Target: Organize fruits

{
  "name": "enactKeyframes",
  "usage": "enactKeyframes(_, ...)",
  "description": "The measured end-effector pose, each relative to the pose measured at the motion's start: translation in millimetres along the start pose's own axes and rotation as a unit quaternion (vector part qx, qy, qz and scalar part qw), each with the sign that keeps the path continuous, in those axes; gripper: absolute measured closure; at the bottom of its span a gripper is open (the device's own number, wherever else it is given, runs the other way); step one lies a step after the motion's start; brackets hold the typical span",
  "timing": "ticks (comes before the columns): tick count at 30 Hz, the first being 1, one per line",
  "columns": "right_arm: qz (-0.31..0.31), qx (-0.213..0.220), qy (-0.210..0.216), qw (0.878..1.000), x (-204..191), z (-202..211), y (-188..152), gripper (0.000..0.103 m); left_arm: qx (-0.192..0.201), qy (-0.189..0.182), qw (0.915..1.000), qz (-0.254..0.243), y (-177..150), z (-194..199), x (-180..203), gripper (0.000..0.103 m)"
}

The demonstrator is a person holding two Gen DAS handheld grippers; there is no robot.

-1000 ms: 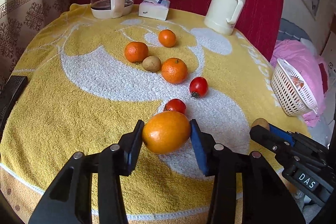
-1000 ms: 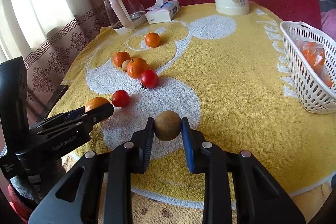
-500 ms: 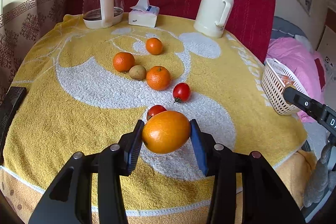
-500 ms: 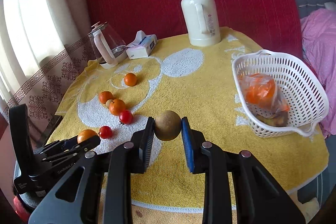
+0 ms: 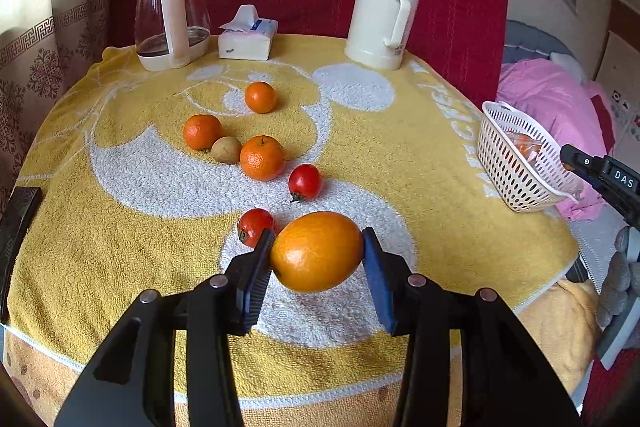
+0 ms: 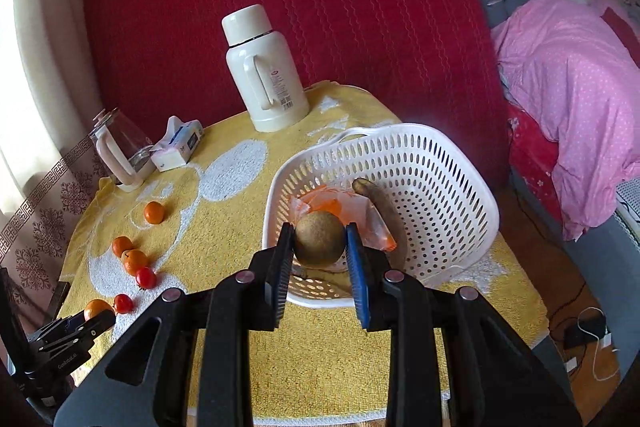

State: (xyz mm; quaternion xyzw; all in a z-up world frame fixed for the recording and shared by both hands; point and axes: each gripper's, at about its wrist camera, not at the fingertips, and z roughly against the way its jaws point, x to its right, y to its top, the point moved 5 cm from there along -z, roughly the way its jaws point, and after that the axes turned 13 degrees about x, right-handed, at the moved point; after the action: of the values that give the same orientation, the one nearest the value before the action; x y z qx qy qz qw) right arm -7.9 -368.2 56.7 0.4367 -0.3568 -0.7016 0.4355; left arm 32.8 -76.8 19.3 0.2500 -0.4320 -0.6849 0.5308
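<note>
The right claw (image 6: 320,247) is clenched on a round brown fruit (image 6: 319,242), pinched at its sides, and it hangs over the near rim of the white basket (image 6: 448,163), which stands at the desk's right edge. That is the relation the next move turns on, as I judge it: the basket's hollow lies straight ahead of and below this claw, so a short advance and a release should drop the fruit in. A bag of orange pieces (image 6: 340,205) and a long brownish fruit (image 6: 382,207) already lie in the basket. The left claw (image 5: 316,255) is clenched on a large orange (image 5: 317,251), held across its long axis, which lies side to side between the pads. It hangs over the near middle of the desk, well apart from the basket, so the right hand is plainly the nearer one. Left on the yellow-and-white towel (image 5: 120,227) covering the desk are three mandarins (image 5: 262,157), a small brown fruit (image 5: 226,149) and two tomatoes (image 5: 305,181), grouped towards the middle. A glass kettle (image 5: 172,23), a tissue box (image 5: 247,41) and a cream thermos (image 5: 384,13) line the far edge, against a red padded backing. A bed with a pink quilt (image 6: 568,75) stands beyond the right edge.
</note>
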Motion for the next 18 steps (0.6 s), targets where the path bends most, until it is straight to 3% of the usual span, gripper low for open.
enactKeyframes(4, -0.022, -0.005, -0.013, 1.0, 21.1, -8.3, 1.5, 0.076, 0.0, -0.005, 0.9999, -0.009, 1.5, -1.2, 11.3, 0.059)
enactKeyframes(8, -0.039, -0.002, -0.022, 0.999, 33.8, -11.1, 2.8, 0.066, 0.001, -0.013, 0.9997, -0.019, 4.3, -1.9, 24.5, 0.058)
enactKeyframes(18, -0.065, 0.025, -0.027, 0.997, 46.9, 2.4, 18.4, 0.063, 0.006, -0.061, 0.9966, -0.055, 20.5, -7.4, 75.4, 0.058)
